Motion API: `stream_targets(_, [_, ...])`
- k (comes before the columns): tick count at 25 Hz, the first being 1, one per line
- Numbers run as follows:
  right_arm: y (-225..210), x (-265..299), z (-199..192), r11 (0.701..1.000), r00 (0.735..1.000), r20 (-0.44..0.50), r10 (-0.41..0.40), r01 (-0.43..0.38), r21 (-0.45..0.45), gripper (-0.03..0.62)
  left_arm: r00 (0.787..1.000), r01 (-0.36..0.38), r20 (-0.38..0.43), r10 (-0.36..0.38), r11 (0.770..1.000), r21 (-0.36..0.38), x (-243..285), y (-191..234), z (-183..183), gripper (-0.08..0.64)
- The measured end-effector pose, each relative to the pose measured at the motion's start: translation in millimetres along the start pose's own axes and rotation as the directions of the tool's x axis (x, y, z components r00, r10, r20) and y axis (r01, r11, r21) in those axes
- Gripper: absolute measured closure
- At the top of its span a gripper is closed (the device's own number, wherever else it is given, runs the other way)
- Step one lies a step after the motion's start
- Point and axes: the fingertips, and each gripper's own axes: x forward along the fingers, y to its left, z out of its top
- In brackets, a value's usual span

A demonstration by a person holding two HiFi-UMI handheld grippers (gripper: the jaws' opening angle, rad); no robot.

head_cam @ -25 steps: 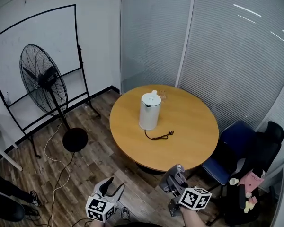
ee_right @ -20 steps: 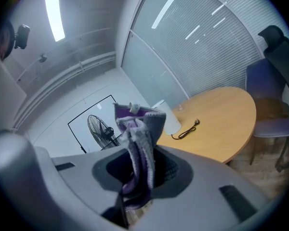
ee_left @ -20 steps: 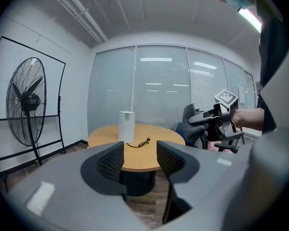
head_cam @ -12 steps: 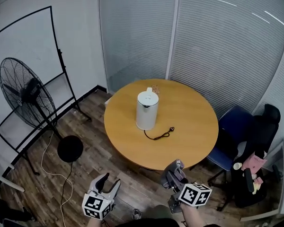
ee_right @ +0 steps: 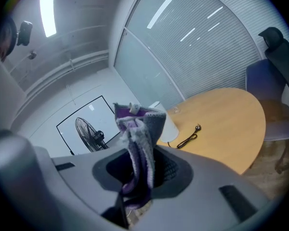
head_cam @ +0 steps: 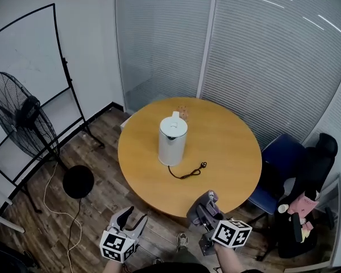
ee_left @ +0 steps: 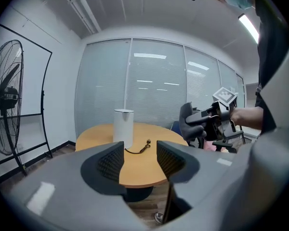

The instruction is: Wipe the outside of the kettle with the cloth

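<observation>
A white kettle [head_cam: 173, 141] stands upright on the round wooden table [head_cam: 233, 147], with its black cord and plug [head_cam: 187, 172] lying loose beside it. My right gripper [head_cam: 204, 210] is short of the table's near edge, shut on a grey and purple cloth [ee_right: 137, 148] that sticks up between its jaws. In the right gripper view the cloth hides part of the kettle [ee_right: 171, 125]. My left gripper [head_cam: 132, 219] hovers over the wooden floor at lower left, open with nothing between its jaws. In the left gripper view the kettle [ee_left: 124, 126] is far ahead of the left gripper [ee_left: 139, 160].
A standing fan [head_cam: 23, 124] and a black metal frame [head_cam: 57, 50] are at the left. A blue chair [head_cam: 281, 166] and a black chair [head_cam: 321, 155] crowd the table's right side. Glass walls with blinds close off the back. A white cable [head_cam: 59, 209] trails on the floor.
Both grippers have been carried closer to the table, and the fan has slid towards the picture's left. The cloth stays in the right gripper; the left jaws stand as before.
</observation>
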Motion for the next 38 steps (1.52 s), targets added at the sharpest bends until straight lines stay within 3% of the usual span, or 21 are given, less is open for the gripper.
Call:
stream_targets(13, [-61, 97, 89, 0.993, 0.992, -0.046, 0.114, -0.115, -0.024, 0.495, 0.995, -0.095, 0.037, 0.096, 0.995, -0.011, 122, 24, 48, 0.362])
stream_targets(25, [-76, 165, 123, 0.98, 0.977, -0.082, 0.199, -0.2, 0.0, 0.495, 0.984, -0.177, 0.015, 0.177, 0.984, -0.032, 166, 41, 47, 0.362])
stream_targets(32, [-68, 200, 137, 0.985, 0.985, -0.035, 0.171, -0.17, 0.03, 0.495, 0.994, -0.105, 0.018, 0.105, 0.994, -0.005, 196, 76, 65, 0.322])
stream_targets(38, [-65, 229, 144, 0.98, 0.987, 0.015, 0.162, -0.163, 0.111, 0.495, 1.0, -0.018, 0.02, 0.016, 0.993, 0.118, 221, 109, 87, 0.267])
